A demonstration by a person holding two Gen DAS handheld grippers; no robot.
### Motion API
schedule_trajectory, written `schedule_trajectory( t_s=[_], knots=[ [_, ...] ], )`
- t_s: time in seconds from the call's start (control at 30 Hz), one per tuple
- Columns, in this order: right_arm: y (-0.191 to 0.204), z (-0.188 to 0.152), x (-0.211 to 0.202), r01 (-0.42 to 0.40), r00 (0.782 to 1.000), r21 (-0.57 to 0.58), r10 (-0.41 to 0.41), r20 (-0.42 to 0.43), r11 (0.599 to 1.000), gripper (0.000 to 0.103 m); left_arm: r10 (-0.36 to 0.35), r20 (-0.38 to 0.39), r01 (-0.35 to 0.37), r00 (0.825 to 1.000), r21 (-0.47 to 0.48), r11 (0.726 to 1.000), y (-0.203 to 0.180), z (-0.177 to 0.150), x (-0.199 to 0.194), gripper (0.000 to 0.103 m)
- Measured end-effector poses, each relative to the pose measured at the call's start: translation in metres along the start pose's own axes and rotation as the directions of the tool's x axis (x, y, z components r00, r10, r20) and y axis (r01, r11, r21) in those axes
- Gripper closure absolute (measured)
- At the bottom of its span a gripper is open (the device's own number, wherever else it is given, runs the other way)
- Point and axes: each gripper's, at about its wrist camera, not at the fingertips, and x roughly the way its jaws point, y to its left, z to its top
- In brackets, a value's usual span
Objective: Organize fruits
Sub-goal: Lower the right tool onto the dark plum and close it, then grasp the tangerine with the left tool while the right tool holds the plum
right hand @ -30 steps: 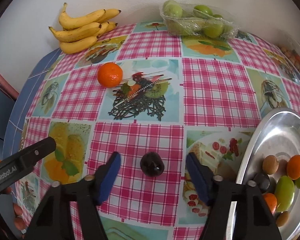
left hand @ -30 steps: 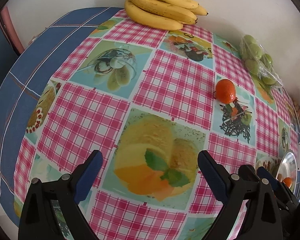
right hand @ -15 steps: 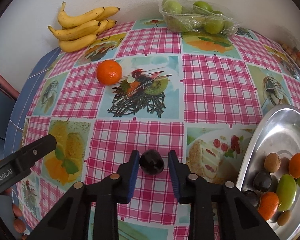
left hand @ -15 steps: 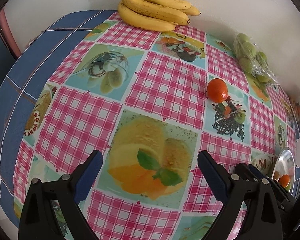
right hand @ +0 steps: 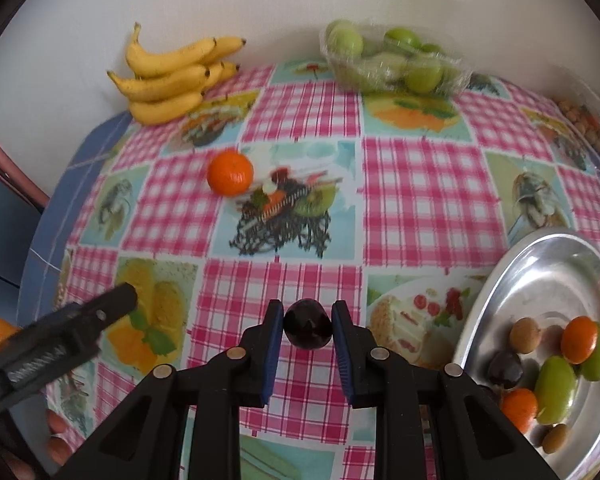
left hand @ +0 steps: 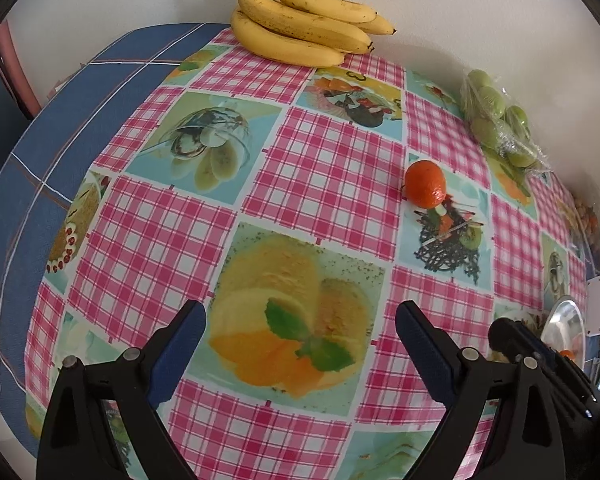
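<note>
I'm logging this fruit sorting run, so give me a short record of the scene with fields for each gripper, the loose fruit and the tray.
right gripper: shut on dark plum
left gripper: open, nothing between its fingers
loose fruit: orange, bananas, bag of green fruit
metal tray: holds several small fruits, orange, green, dark and brownish

In the right wrist view, a plum sits low at centre between the pads of the right gripper, on the tablecloth. A tangerine lies above and left of it. A bunch of bananas rests at upper left against the wall, a tray of wrapped fruit at upper centre. A metal plate at lower right holds several fruits. The left gripper reaches in from the lower left.
</note>
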Motion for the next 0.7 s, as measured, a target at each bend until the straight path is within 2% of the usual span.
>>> schedule_trajectory(
  t_s=[0.37,0.5,0.7],
  knots=[
    [-0.019,0.014,-0.006,-0.016,1.000,0.060,0.015,0.018,0.998,0.076,-0.124,0.043,0.125,0.991,-0.017,0.992,-0.017,0.011,-0.007,0.007],
    [-0.025,0.022,-0.008,-0.012,0.999,0.065,0.009,0.035,0.998,0.076,-0.117,0.078,0.116,0.990,0.016,0.993,-0.032,0.018,-0.010,0.007],
    [-0.033,0.031,-0.005,-0.008,0.999,0.079,0.005,0.040,0.997,0.076,-0.124,0.084,0.120,0.989,0.049,0.992,-0.049,0.023,-0.004,0.007]
  ],
)
